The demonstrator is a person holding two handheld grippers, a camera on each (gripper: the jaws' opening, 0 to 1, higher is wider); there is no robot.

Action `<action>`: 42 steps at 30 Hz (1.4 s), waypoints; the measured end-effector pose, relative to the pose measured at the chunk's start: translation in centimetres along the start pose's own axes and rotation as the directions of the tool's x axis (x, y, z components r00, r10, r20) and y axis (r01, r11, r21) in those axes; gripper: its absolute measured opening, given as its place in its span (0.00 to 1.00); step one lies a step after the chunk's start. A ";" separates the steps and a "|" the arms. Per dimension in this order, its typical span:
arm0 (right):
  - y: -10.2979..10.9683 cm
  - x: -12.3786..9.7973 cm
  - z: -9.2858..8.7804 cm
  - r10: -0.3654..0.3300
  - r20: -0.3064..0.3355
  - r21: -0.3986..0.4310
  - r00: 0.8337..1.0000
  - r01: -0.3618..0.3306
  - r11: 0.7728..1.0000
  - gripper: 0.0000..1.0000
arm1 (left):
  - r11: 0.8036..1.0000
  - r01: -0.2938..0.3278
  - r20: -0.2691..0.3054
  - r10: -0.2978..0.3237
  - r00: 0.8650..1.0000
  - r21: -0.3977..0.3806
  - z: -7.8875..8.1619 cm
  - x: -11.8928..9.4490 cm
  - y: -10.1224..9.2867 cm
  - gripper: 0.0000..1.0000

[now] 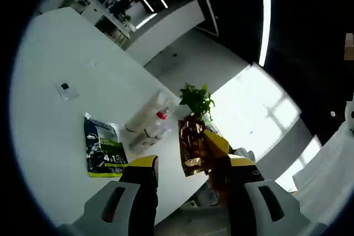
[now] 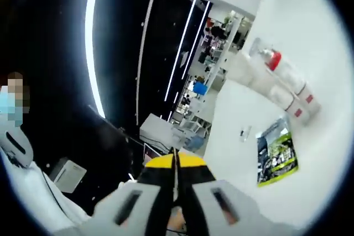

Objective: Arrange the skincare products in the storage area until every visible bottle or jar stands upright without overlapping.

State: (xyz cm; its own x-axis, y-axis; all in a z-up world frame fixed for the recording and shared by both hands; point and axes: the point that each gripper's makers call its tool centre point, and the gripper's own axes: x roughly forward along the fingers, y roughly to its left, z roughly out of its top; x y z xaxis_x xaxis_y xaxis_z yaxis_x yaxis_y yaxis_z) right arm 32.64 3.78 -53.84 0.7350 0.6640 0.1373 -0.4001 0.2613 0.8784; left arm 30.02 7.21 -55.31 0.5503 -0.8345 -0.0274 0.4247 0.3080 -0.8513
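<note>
White skincare bottles (image 1: 145, 124), one with a red cap (image 1: 161, 115), lie on their sides in a cluster on the white table (image 1: 50, 59). A green and black sachet (image 1: 102, 148) lies flat beside them. A shiny brown and gold packet (image 1: 191, 146) sits near the table's edge, in line with the gap of my left gripper (image 1: 191, 164), which is open; I cannot tell whether it touches a jaw. In the right gripper view the same bottles (image 2: 282, 89) and sachet (image 2: 276, 153) lie on the table (image 2: 326, 20). My right gripper (image 2: 175, 165) is shut, well short of them.
A small potted plant (image 1: 196, 100) stands behind the brown packet. A small white card (image 1: 65, 90) lies on the table, also the card (image 2: 243, 132) near the sachet. Shelving (image 2: 221, 37) stands beyond the table. A person in white (image 2: 22, 153) is at the left.
</note>
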 end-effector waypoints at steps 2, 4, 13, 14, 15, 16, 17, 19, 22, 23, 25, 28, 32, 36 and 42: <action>-0.1 0.0 -0.1 0.000 0.006 0.010 1.000 0.000 1.000 0.01 | 0.997 0.028 0.041 -0.025 0.999 -0.078 0.1 0.2 -0.4 0.35; -0.1 -0.1 -0.3 -0.005 0.008 0.009 1.000 0.005 1.000 0.01 | 0.990 0.041 0.068 -0.032 0.997 -0.135 0.0 0.4 -0.4 0.31; 0.5 0.0 -0.8 0.014 -0.007 -0.022 1.000 -0.014 1.000 0.02 | 0.948 0.085 0.145 -0.042 0.989 -0.306 -0.9 0.5 -0.3 0.07; 0.5 0.0 -1.0 0.012 -0.016 -0.036 1.000 -0.012 0.999 0.02 | 0.949 0.084 0.143 -0.042 0.989 -0.303 -0.9 0.4 -0.3 0.02; 0.4 0.0 -1.0 0.000 -0.024 -0.058 1.000 -0.001 0.998 0.02 | 0.948 0.100 0.146 -0.057 0.988 -0.303 -0.8 0.4 -0.6 0.01; 0.4 0.0 -1.1 -0.002 -0.028 -0.073 1.000 0.000 0.997 0.02 | 0.945 0.110 0.148 -0.067 0.987 -0.309 -0.8 0.4 -0.8 0.00; 0.4 0.0 -1.0 -0.001 -0.029 -0.075 1.000 -0.001 0.997 0.02 | 0.943 0.114 0.150 -0.069 0.986 -0.312 -0.7 0.4 -0.9 0.00; 0.4 0.0 -1.1 -0.002 -0.042 -0.092 0.999 -0.002 0.996 0.02 | 0.944 0.118 0.151 -0.074 0.986 -0.308 -0.5 0.3 -0.9 0.00; 0.5 0.0 -1.4 -0.009 -0.065 -0.120 0.998 0.002 0.993 0.01 | 0.949 0.113 0.150 -0.071 0.986 -0.295 -0.3 0.1 -1.0 0.00; 0.5 0.0 -1.5 -0.012 -0.073 -0.131 0.997 0.002 0.991 0.01 | 0.951 0.112 0.148 -0.071 0.986 -0.289 -0.3 0.0 -1.0 0.00; 0.5 0.0 -1.7 -0.015 -0.087 -0.147 0.996 0.002 0.989 0.01 | 0.957 0.107 0.149 -0.068 0.986 -0.270 -0.1 -0.2 -1.0 0.00; 0.6 -0.1 -2.2 -0.019 -0.110 -0.166 0.994 0.001 0.986 0.01 | 0.962 0.101 0.168 -0.060 0.984 -0.252 0.6 -0.7 -0.9 0.00; 0.7 -0.3 -3.0 -0.019 -0.123 -0.159 0.992 -0.001 0.987 0.01 | 0.967 0.096 0.184 -0.052 0.981 -0.238 1.5 -1.2 -0.7 0.00; 1.0 -0.5 -4.2 -0.016 -0.142 -0.137 0.990 -0.003 0.991 0.01 | 0.968 0.094 0.210 -0.045 0.977 -0.231 2.3 -1.7 -0.4 0.00; 1.4 -0.8 -5.6 -0.009 -0.171 -0.126 0.985 -0.012 0.992 0.01 | 0.963 0.097 0.214 -0.042 0.976 -0.250 2.6 -2.0 -0.3 0.00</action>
State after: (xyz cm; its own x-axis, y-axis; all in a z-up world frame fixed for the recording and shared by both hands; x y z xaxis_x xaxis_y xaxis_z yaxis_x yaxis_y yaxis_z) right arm 28.45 7.52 -55.26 0.6345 0.7714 0.0491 -0.4749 0.3389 0.8122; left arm 30.66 9.97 -53.62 0.6731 -0.7295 0.1215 0.2824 0.1017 -0.9539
